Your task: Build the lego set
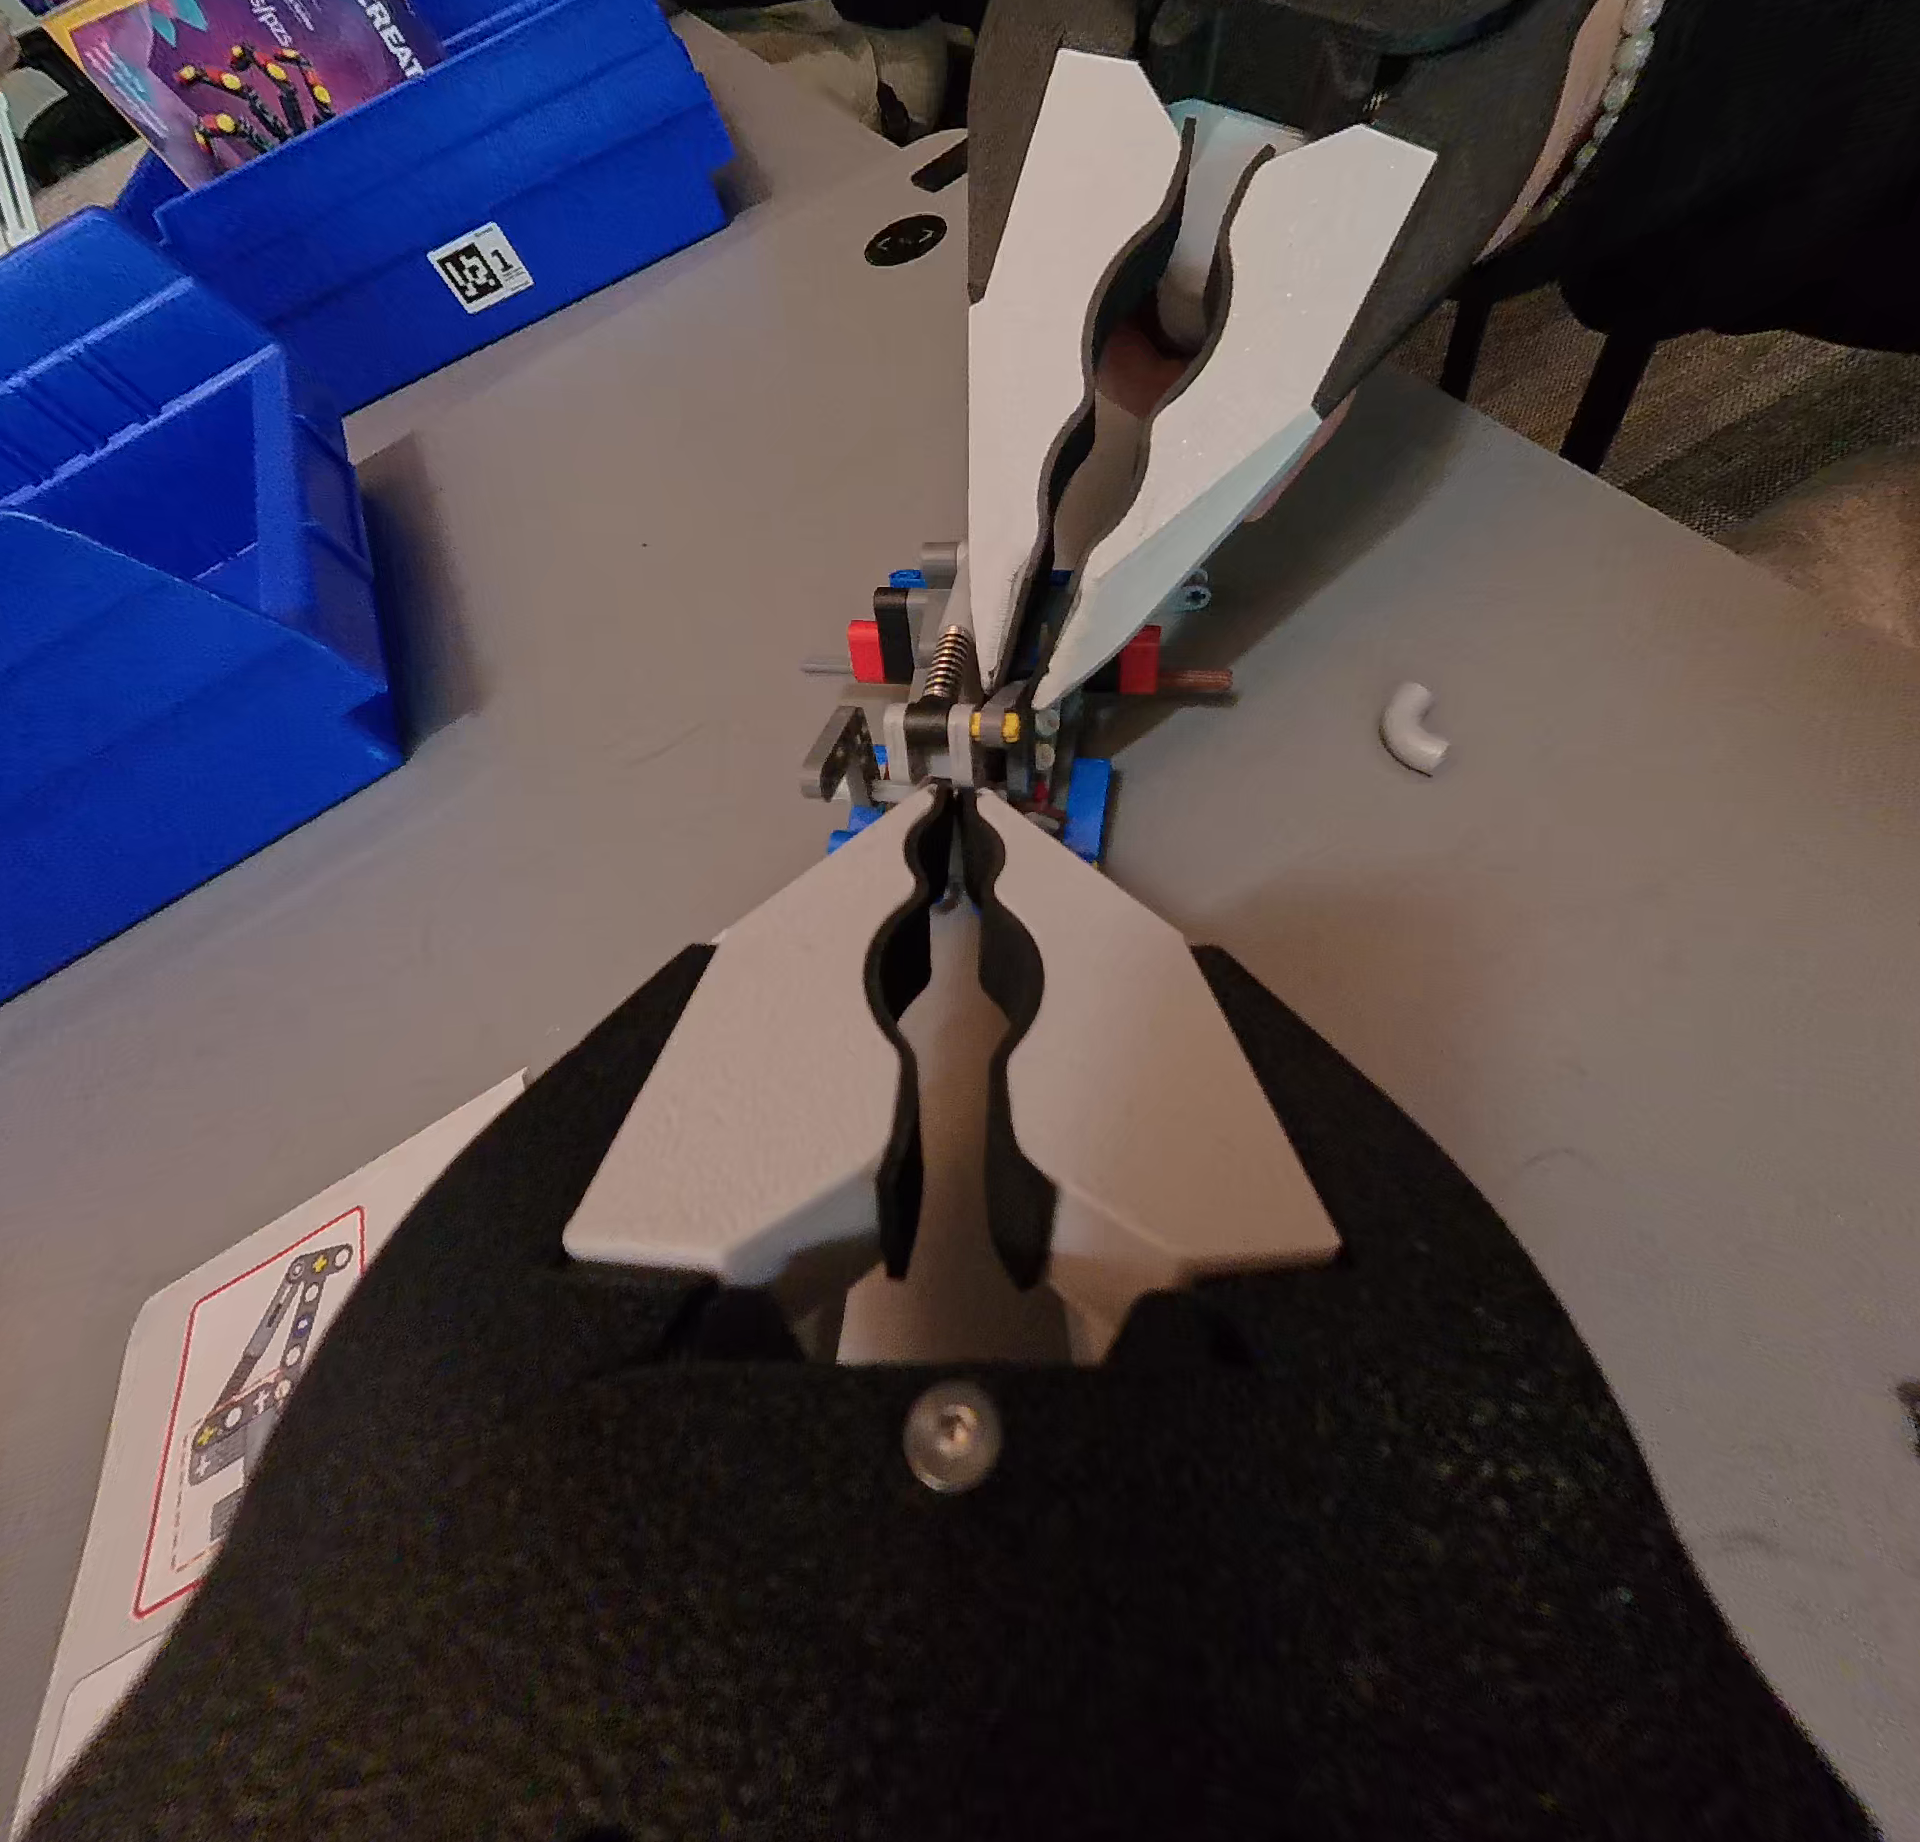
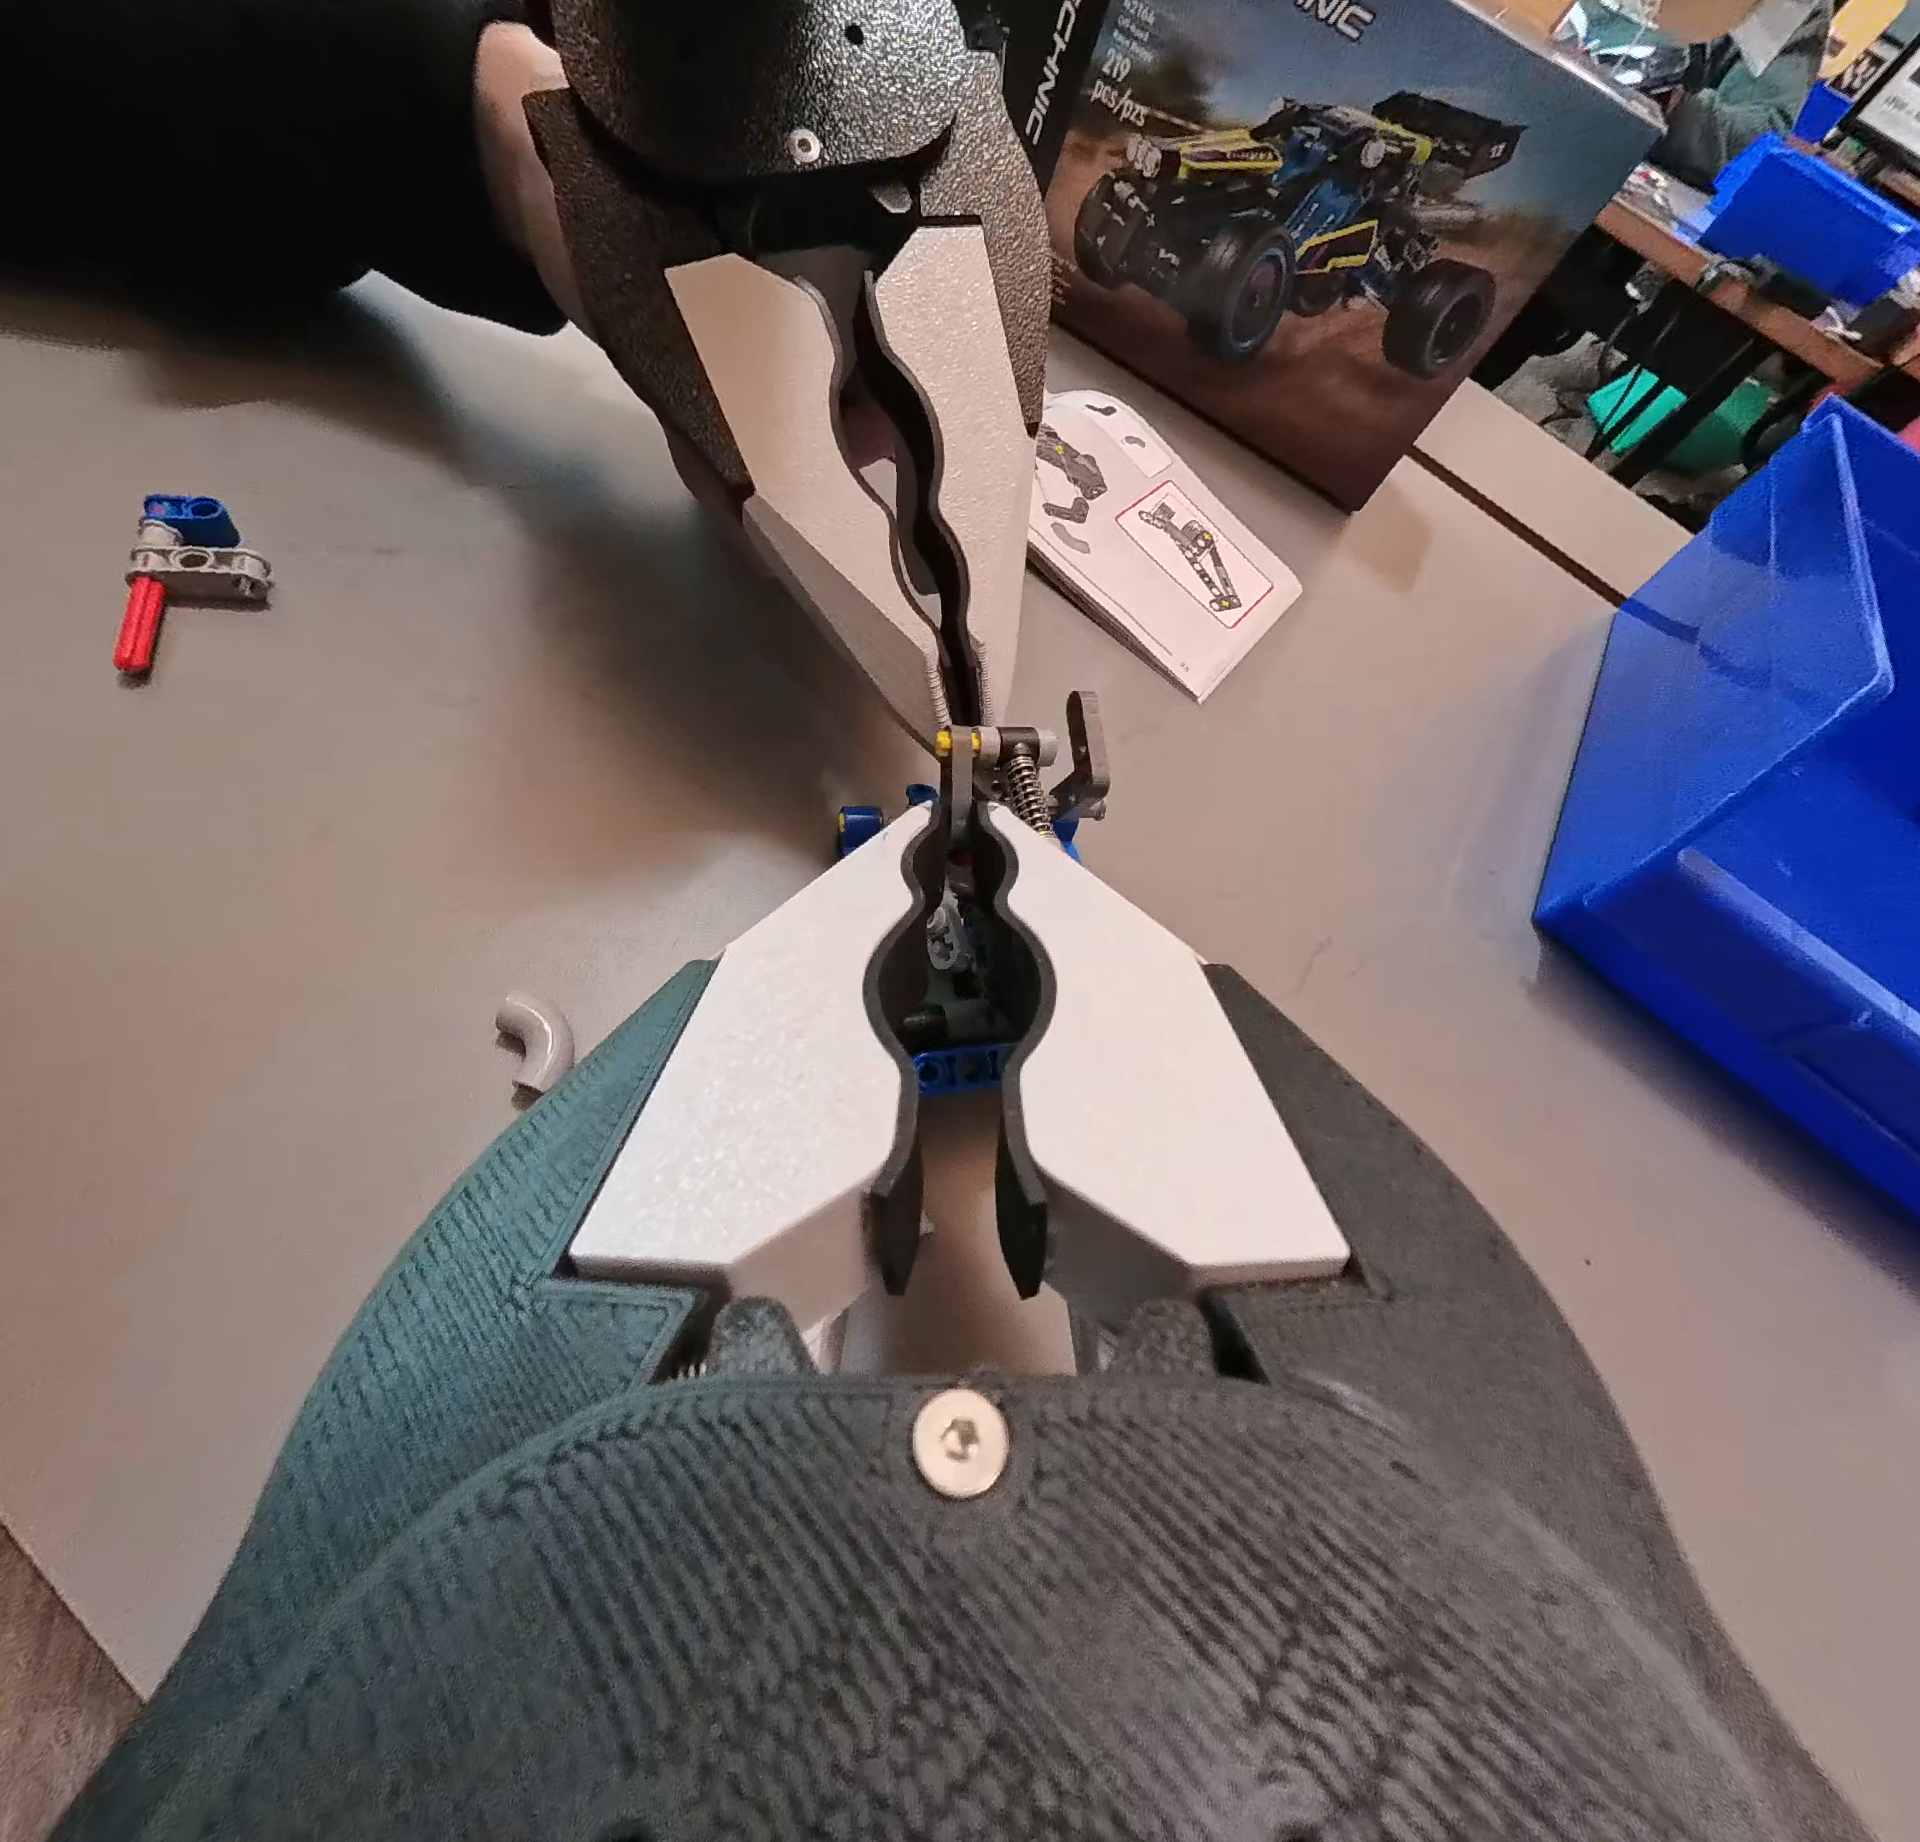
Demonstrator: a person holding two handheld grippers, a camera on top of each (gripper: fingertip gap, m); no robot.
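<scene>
Plastic brick assembly [image 1: 966,732] with spring strut sits mid-table [image 1: 1455,1065], light, rigid, likely fragile at pin joints; left gripper [image 1: 951,795] pinches its grey beam, right gripper [image 2: 961,816] clamps the dark upright link.

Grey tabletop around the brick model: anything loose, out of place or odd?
Two strays lie apart from the brick model: a small grey curved tube piece alone on the grey tabletop, and a little blue, grey and red sub-assembly farther off. Nothing looks spilled or broken.
</scene>
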